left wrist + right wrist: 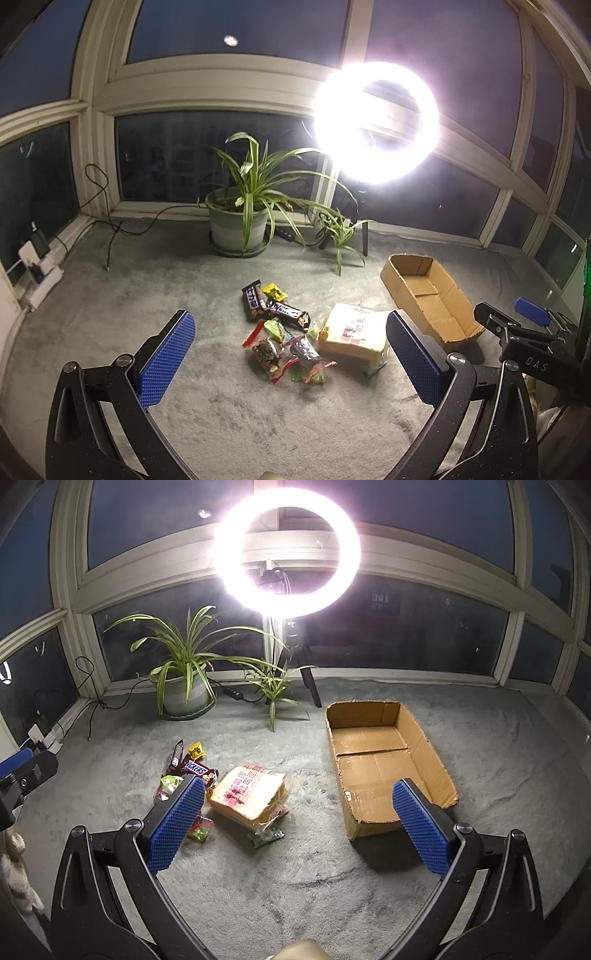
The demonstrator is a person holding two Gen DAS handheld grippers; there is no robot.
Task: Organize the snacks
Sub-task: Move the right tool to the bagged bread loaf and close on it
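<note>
The left gripper (291, 354) and the right gripper (299, 827) are both held released, jaws wide apart and empty, above the grey carpet (280, 886). The snack pile (282, 325) is spread out fully only in the left wrist view; in the right wrist view much of it is hidden behind a blue pad (177, 823). The bread bag (251, 794) lies just beside the pile, between it and the cardboard box (384, 760). The box interior is seen bare, most plainly from the right wrist. A potted plant (240, 218) and a ring light (288, 546) stand near the window edge of the carpet.
</note>
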